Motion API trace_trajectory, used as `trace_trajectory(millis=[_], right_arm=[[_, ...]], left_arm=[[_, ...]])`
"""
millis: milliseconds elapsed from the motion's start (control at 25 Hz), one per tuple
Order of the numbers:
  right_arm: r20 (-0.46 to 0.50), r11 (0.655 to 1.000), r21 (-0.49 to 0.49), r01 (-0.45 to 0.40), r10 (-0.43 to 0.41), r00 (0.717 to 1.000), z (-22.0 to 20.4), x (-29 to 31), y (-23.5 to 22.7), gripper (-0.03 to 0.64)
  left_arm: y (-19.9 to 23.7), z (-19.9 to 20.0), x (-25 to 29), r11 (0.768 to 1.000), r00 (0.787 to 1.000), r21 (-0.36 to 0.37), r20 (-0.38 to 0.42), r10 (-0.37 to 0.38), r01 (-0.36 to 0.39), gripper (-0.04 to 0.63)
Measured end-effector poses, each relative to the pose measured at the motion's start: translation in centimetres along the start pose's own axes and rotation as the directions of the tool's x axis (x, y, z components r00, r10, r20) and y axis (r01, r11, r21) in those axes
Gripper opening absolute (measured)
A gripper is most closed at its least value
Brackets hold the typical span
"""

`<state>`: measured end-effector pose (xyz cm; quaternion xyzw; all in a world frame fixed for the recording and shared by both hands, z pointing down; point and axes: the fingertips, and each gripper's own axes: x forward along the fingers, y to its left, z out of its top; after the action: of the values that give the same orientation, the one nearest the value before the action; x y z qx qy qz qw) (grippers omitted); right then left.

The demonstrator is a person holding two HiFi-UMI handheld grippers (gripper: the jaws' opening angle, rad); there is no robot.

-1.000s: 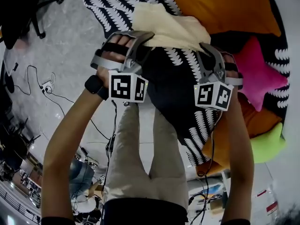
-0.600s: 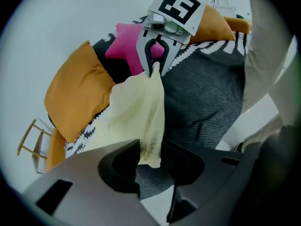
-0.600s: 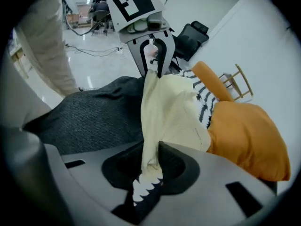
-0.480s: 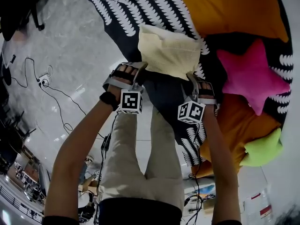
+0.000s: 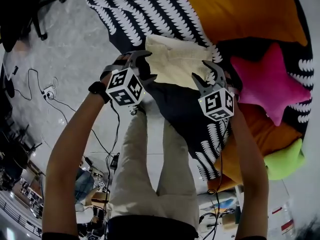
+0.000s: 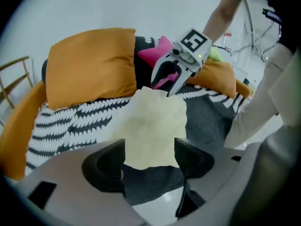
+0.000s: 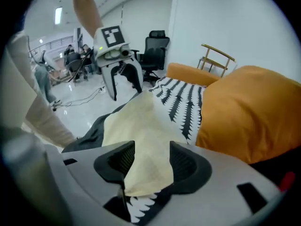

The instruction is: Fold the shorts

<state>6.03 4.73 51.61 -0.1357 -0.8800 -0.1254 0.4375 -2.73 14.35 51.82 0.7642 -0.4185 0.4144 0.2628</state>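
Note:
The pale yellow shorts (image 5: 175, 61) lie folded in a flat block on the black-and-white patterned blanket (image 5: 135, 6). My left gripper (image 5: 144, 69) is at their near left corner and my right gripper (image 5: 204, 76) at their near right corner. In the left gripper view the left gripper (image 6: 148, 157) is open, its jaws just opening, with the shorts' (image 6: 150, 126) edge lying loose between them. In the right gripper view the right gripper (image 7: 148, 166) has also just been opening, and a corner of the shorts (image 7: 141, 135) droops slack between its jaws.
A large orange pillow (image 5: 240, 9), a pink star cushion (image 5: 270, 81), a lime green cushion (image 5: 285, 159) and another orange cushion (image 5: 265, 134) crowd the right. Grey floor with cables (image 5: 55, 99) lies to the left. An office chair (image 7: 155, 48) and a wooden chair (image 7: 216, 58) stand behind.
Both grippers came down with the shorts' edge and laid it on the blanket. Their jaws, shut on the cloth a second ago, now stand apart.

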Motion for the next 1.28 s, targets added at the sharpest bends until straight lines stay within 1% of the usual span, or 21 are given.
trace_trajectory(millis=[40, 80, 160, 200, 240, 280, 360, 400, 480, 520, 560, 600, 640, 680, 760, 840, 920, 1000, 1040, 1200, 1280], right_arm=[[0.001, 1.000, 0.002, 0.003, -0.003, 1.000, 0.6, 0.5, -0.9, 0.247], [-0.015, 1.000, -0.021, 0.014, -0.015, 1.000, 0.7, 0.9, -1.8, 0.240], [-0.084, 0.995, -0.067, 0.076, -0.082, 0.993, -0.4, 1.7, -4.0, 0.181], [-0.121, 0.992, -0.043, 0.114, -0.119, 0.986, -1.3, 1.8, -5.3, 0.137], [-0.151, 0.989, 0.018, 0.146, -0.141, 0.978, -2.3, 1.8, -6.5, 0.126], [-0.172, 0.981, 0.097, 0.168, -0.150, 0.974, -3.1, 1.6, -7.5, 0.115], [-0.173, 0.957, 0.219, 0.192, -0.156, 0.972, -4.0, 0.9, -8.5, 0.130], [-0.159, 0.947, 0.249, 0.203, -0.166, 0.973, -4.1, 0.3, -8.6, 0.150], [-0.114, 0.940, 0.253, 0.228, -0.205, 0.972, -3.5, -1.3, -8.3, 0.163], [-0.085, 0.945, 0.227, 0.237, -0.223, 0.971, -2.8, -1.9, -8.1, 0.162], [-0.054, 0.954, 0.184, 0.237, -0.231, 0.972, -1.9, -2.3, -7.9, 0.149], [-0.025, 0.963, 0.137, 0.230, -0.229, 0.973, -1.0, -2.3, -7.7, 0.119], [-0.007, 0.970, 0.097, 0.222, -0.222, 0.975, -0.4, -2.0, -7.6, 0.091], [-0.006, 0.974, 0.075, 0.212, -0.213, 0.977, -0.4, -1.4, -7.5, 0.081], [-0.047, 0.980, 0.061, 0.191, -0.188, 0.981, -1.7, 0.4, -7.4, 0.066], [-0.115, 0.984, 0.056, 0.167, -0.160, 0.980, -3.8, 2.0, -7.4, 0.048], [-0.160, 0.980, 0.101, 0.173, -0.156, 0.975, -5.3, 2.8, -8.4, 0.018], [-0.188, 0.967, 0.155, 0.203, -0.173, 0.967, -6.2, 3.1, -9.8, 0.018], [-0.202, 0.963, 0.166, 0.214, -0.179, 0.963, -6.7, 3.3, -10.2, 0.018], [-0.243, 0.970, 0.113, 0.216, -0.183, 0.952, -8.2, 3.8, -9.3, 0.018], [-0.260, 0.970, 0.109, 0.217, -0.183, 0.948, -8.5, 3.8, -9.3, 0.018]], left_arm=[[0.5, 0.6, 0.7, 0.999, 1.000, 0.040, -0.015, 0.016, -0.015, 0.333], [1.1, 1.0, 1.4, 0.995, 0.999, 0.090, -0.035, 0.041, -0.038, 0.333], [2.8, 1.3, 2.4, 0.981, 0.991, 0.167, -0.071, 0.114, -0.100, 0.333], [4.0, 1.6, 2.4, 0.970, 0.984, 0.192, -0.076, 0.164, -0.147, 0.289], [5.4, 2.0, 2.2, 0.958, 0.974, 0.209, -0.071, 0.215, -0.196, 0.239], [6.8, 2.3, 2.0, 0.947, 0.965, 0.219, -0.066, 0.256, -0.236, 0.223], [8.6, 2.9, 2.0, 0.935, 0.954, 0.229, -0.069, 0.293, -0.270, 0.222], [8.8, 3.2, 2.0, 0.933, 0.952, 0.233, -0.070, 0.298, -0.275, 0.224], [8.3, 3.9, 1.2, 0.933, 0.955, 0.235, -0.053, 0.292, -0.272, 0.248], [7.9, 4.3, 0.4, 0.936, 0.959, 0.233, -0.037, 0.281, -0.265, 0.249], [7.5, 4.7, -0.5, 0.940, 0.964, 0.229, -0.019, 0.265, -0.253, 0.253], [7.0, 5.0, -1.2, 0.946, 0.970, 0.224, -0.003, 0.241, -0.235, 0.250], [6.5, 5.2, -1.3, 0.953, 0.977, 0.223, 0.005, 0.211, -0.207, 0.234], [5.8, 5.2, -0.9, 0.958, 0.984, 0.224, 0.003, 0.180, -0.176, 0.232], [4.7, 4.3, 1.4, 0.965, 0.990, 0.233, -0.038, 0.135, -0.122, 0.232], [4.7, 3.0, 3.9, 0.968, 0.988, 0.234, -0.098, 0.119, -0.093, 0.232], [6.1, 2.4, 5.3, 0.976, 0.985, 0.204, -0.133, 0.110, -0.081, 0.232], [7.9, 2.8, 5.8, 0.982, 0.986, 0.176, -0.136, 0.096, -0.071, 0.229], [8.3, 3.0, 5.9, 0.982, 0.987, 0.178, -0.132, 0.091, -0.067, 0.229], [8.0, 3.2, 5.6, 0.976, 0.990, 0.207, -0.110, 0.089, -0.064, 0.229], [7.7, 3.6, 4.8, 0.972, 0.992, 0.225, -0.085, 0.093, -0.072, 0.230]])
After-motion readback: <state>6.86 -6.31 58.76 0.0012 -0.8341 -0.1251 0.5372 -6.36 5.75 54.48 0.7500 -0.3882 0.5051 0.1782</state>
